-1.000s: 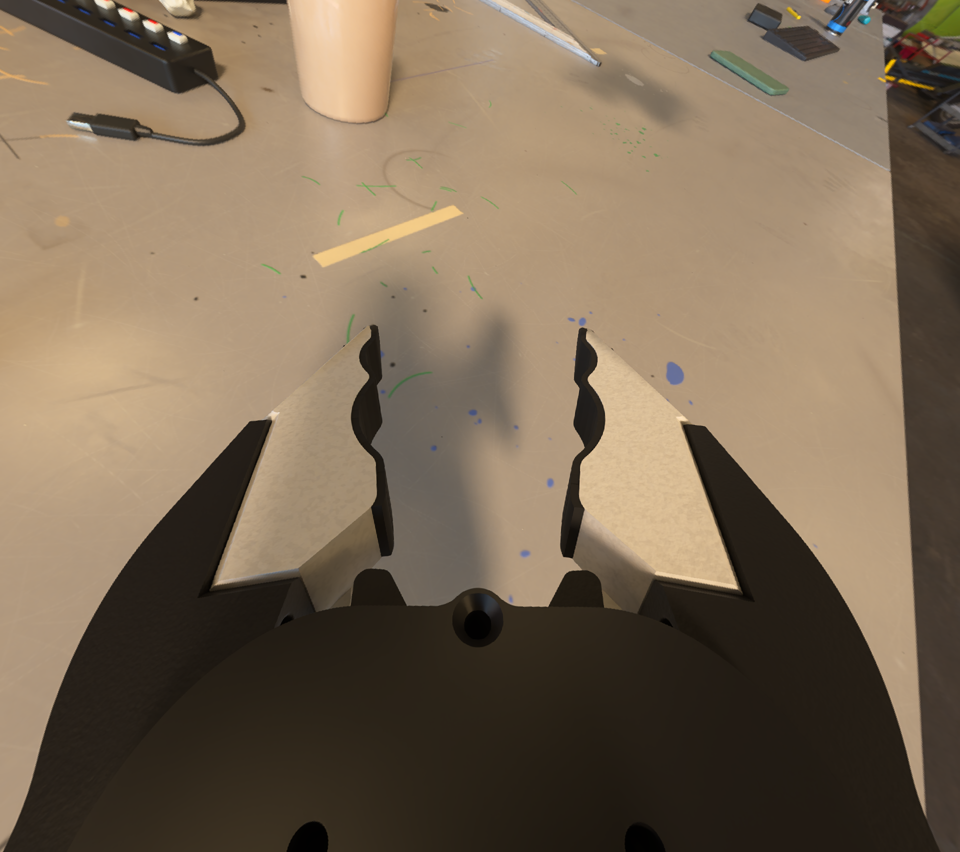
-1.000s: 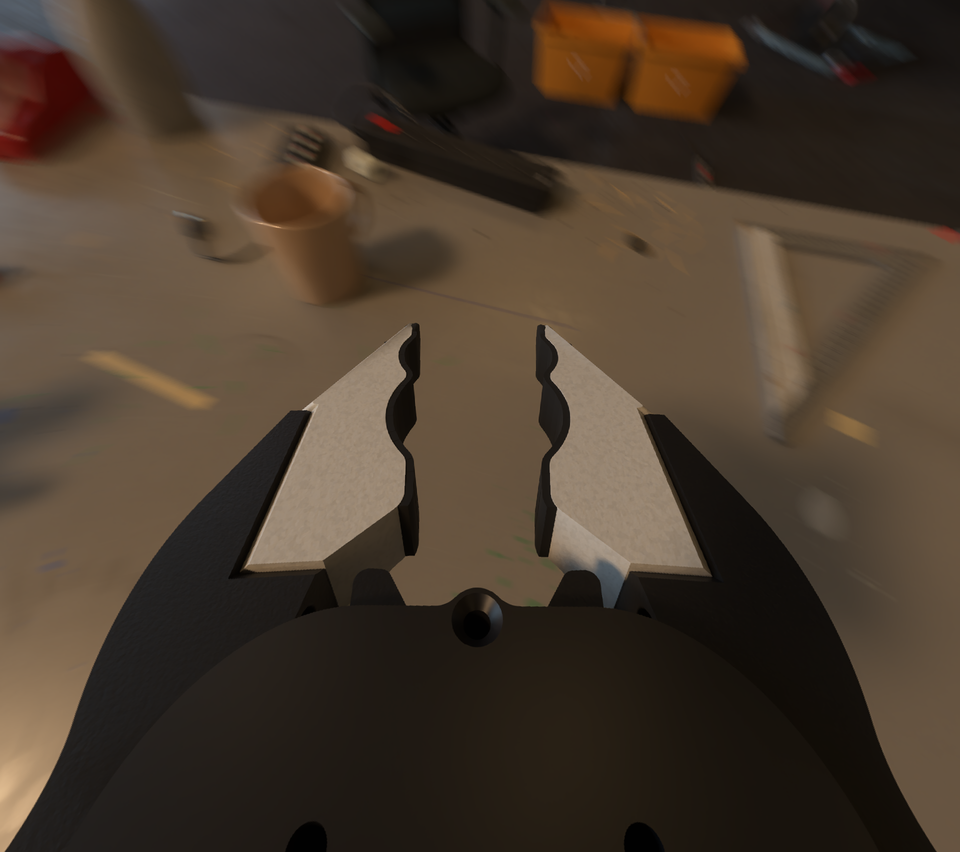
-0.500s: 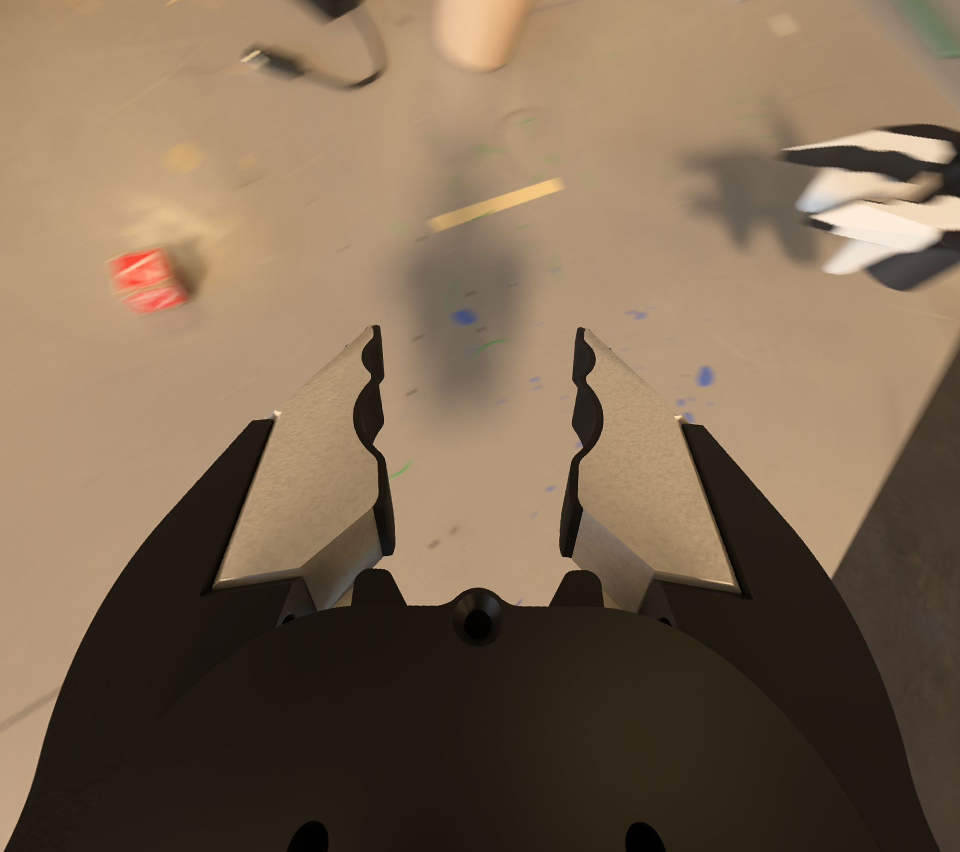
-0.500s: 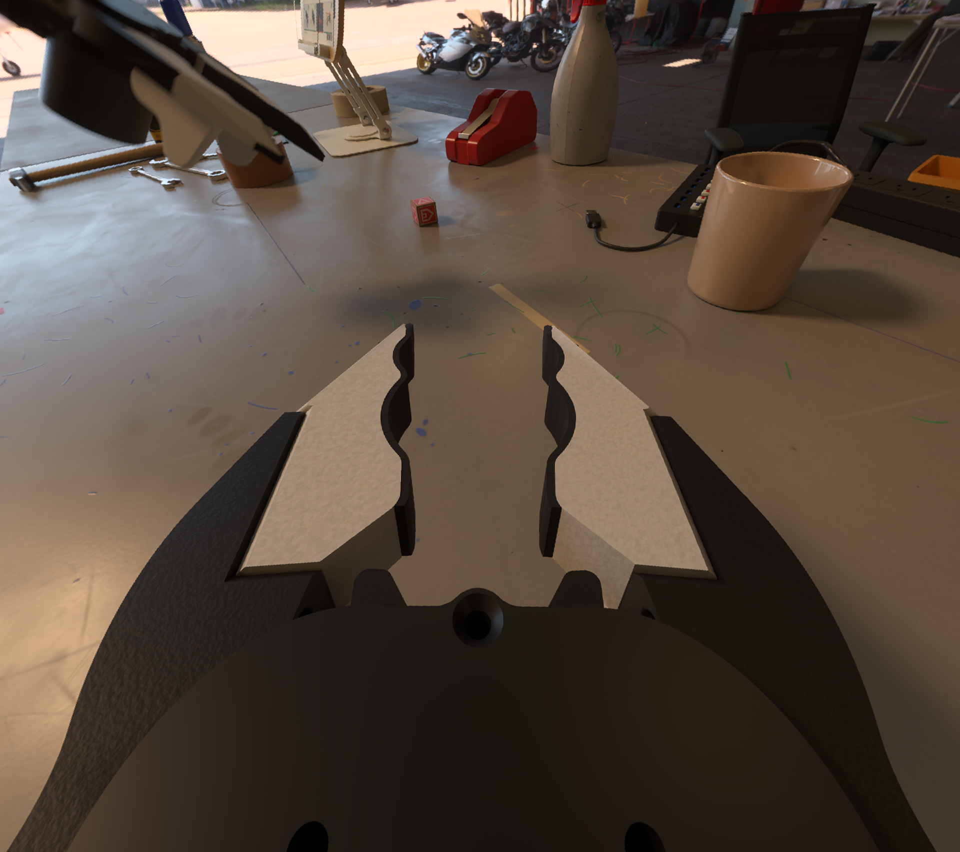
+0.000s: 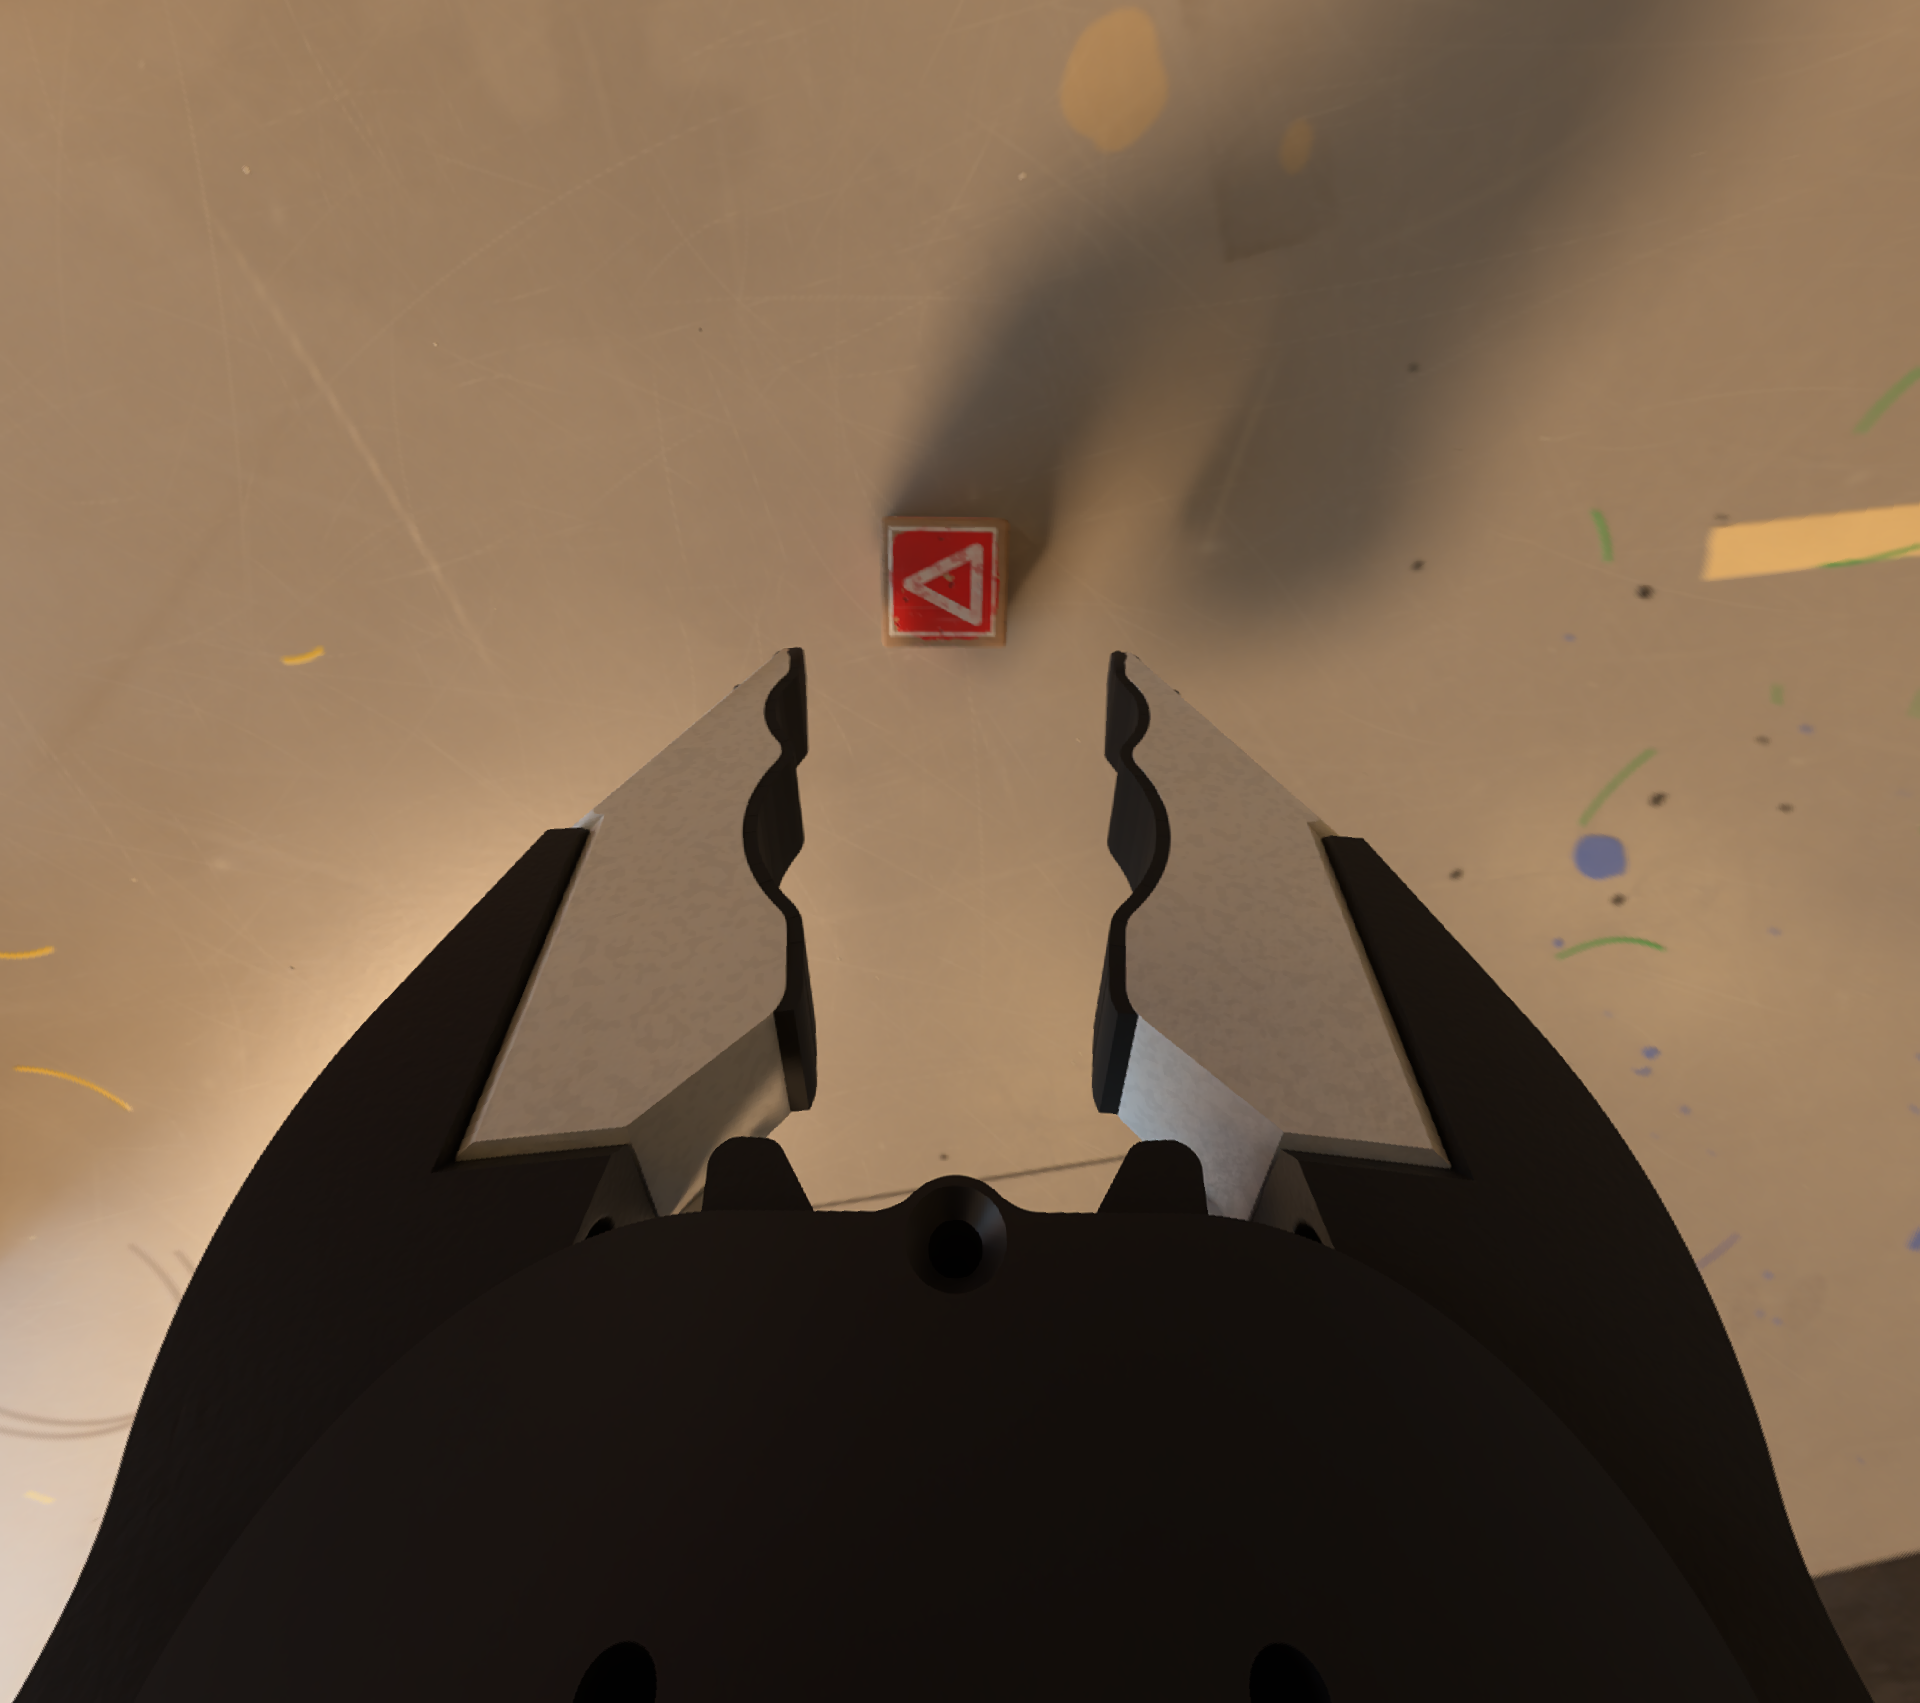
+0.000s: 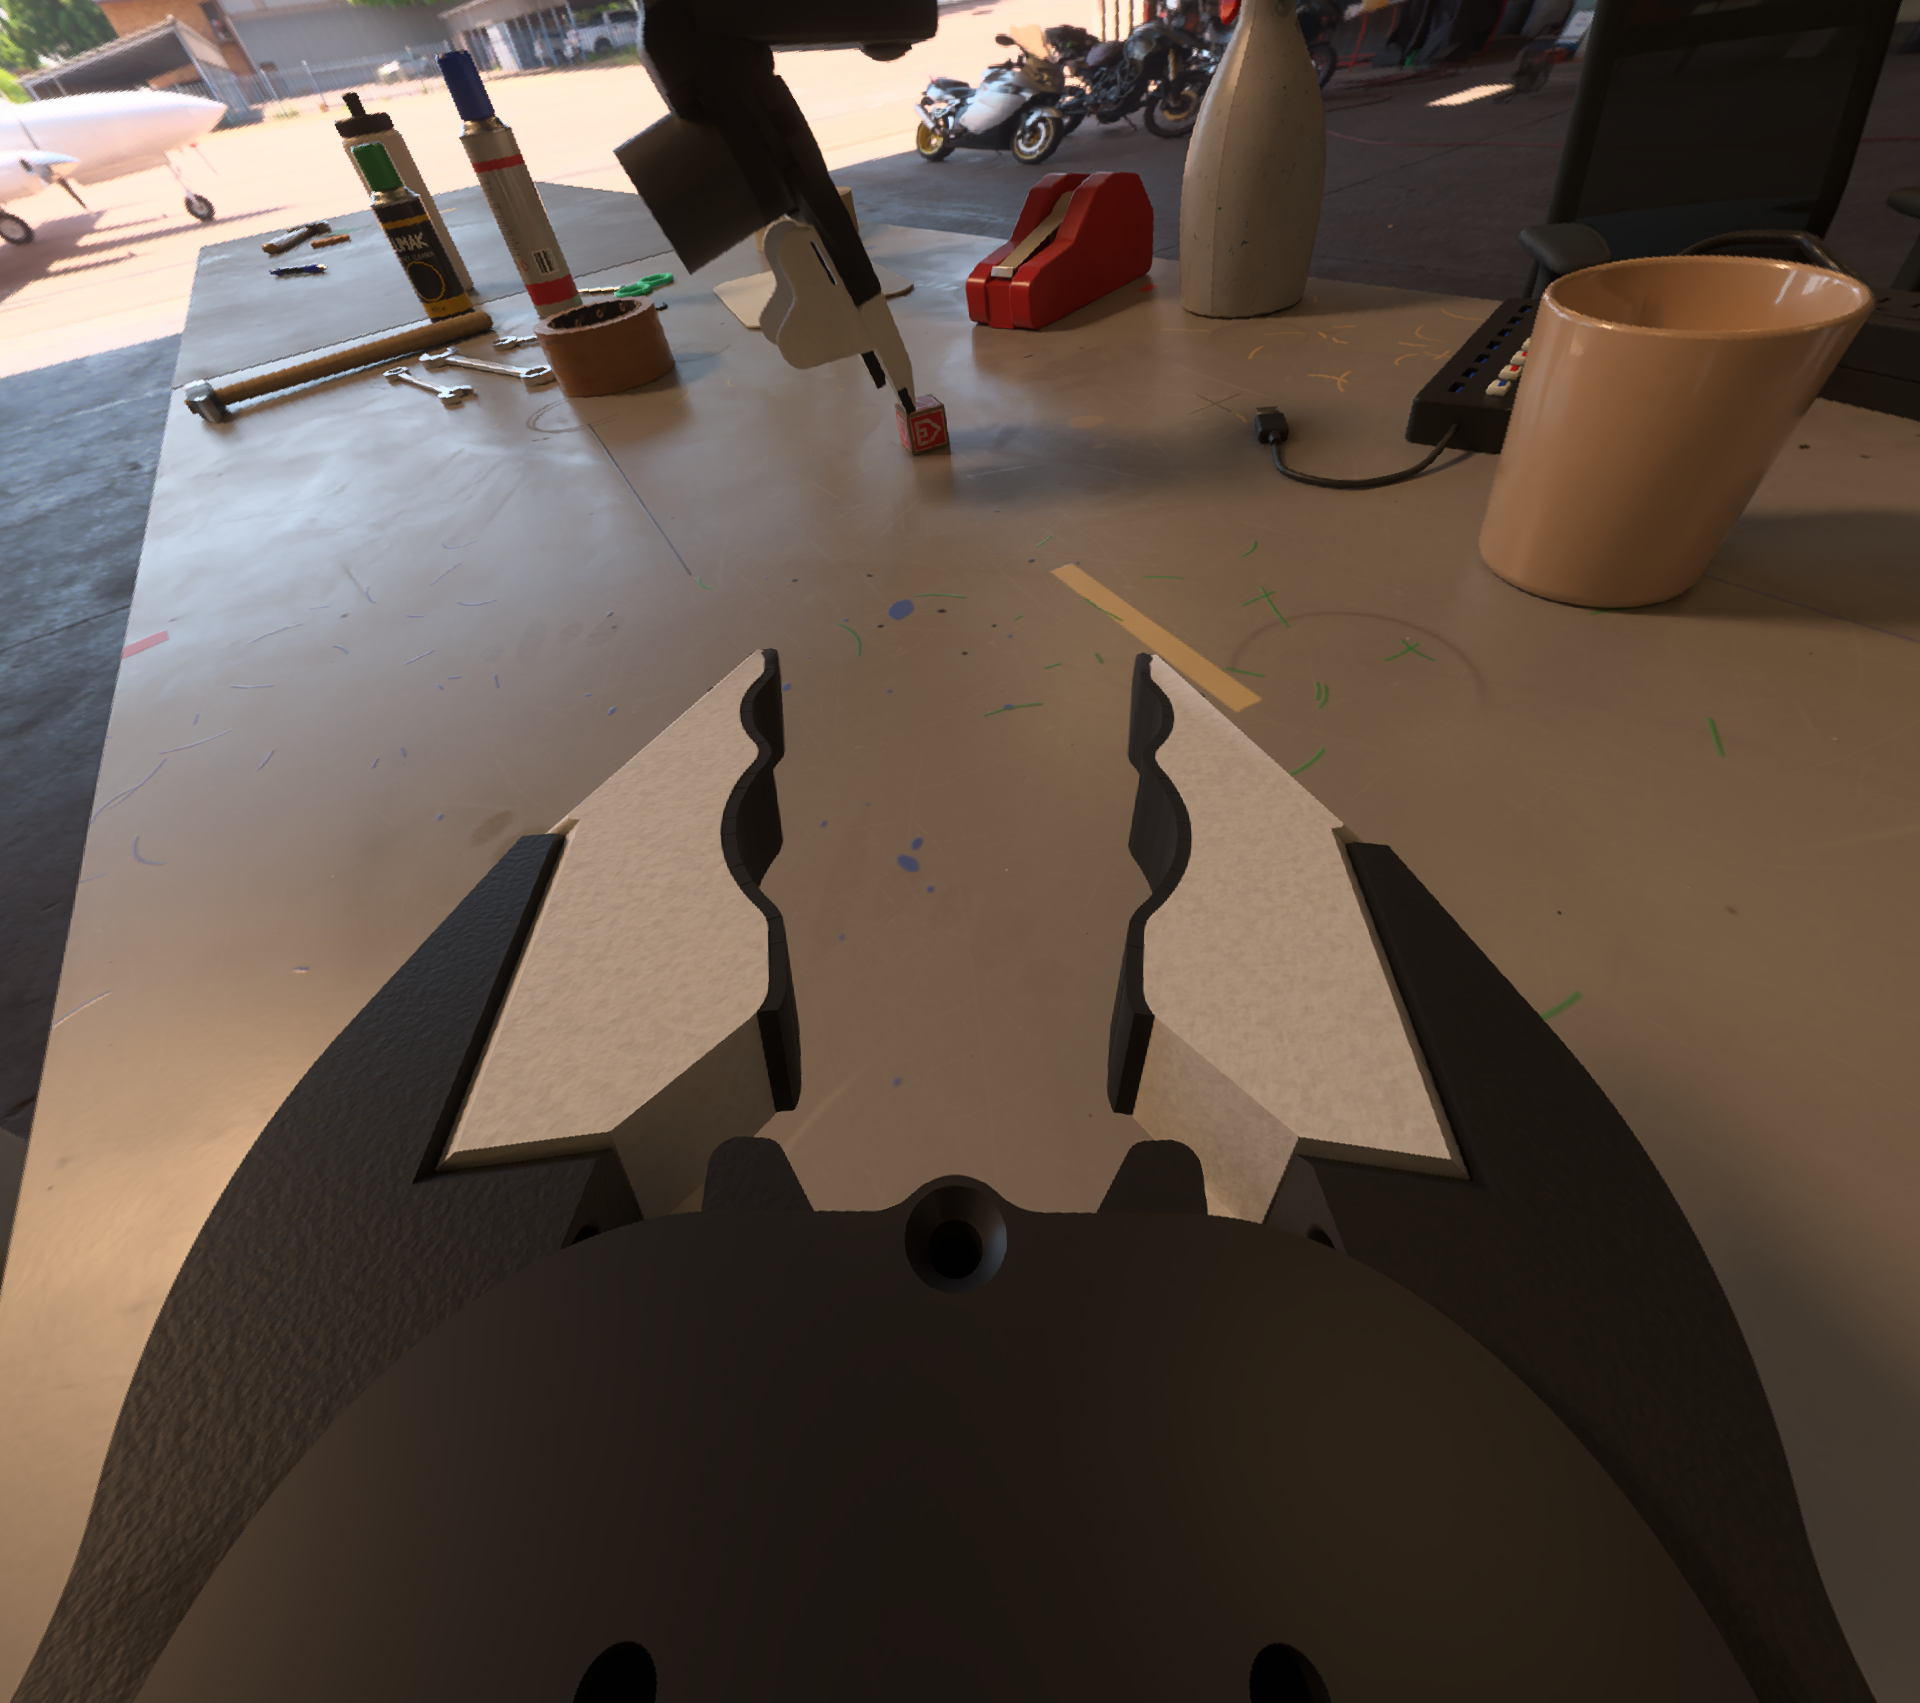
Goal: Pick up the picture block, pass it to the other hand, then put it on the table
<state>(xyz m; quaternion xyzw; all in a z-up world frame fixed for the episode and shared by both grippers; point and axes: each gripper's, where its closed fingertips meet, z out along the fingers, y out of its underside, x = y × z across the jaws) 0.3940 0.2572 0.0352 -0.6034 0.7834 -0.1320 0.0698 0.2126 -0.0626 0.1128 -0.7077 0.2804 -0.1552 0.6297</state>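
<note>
The picture block [image 5: 945,582] is a small red cube with a white triangle on its top face. It sits on the table just beyond the tips of my left gripper [image 5: 954,666], which is open and points straight down above it. In the right wrist view the block [image 6: 923,427] lies far ahead, and the left gripper [image 6: 896,386] hangs over it with its fingertips just above the block's top. My right gripper [image 6: 954,677] is open and empty, low over the table, well short of the block.
A peach cup [image 6: 1652,438] stands to the right, with a black power strip [image 6: 1475,386] and cable behind it. A red tape dispenser [image 6: 1060,251], spray bottle [image 6: 1252,126], tape roll [image 6: 603,344], cans, wrenches and a hammer stand at the back. A tape strip [image 6: 1153,635] lies on the table.
My left gripper has swung left and down, so the block now lies centred just past its tips. My right gripper has turned a little, and its jaws have opened slightly wider.
</note>
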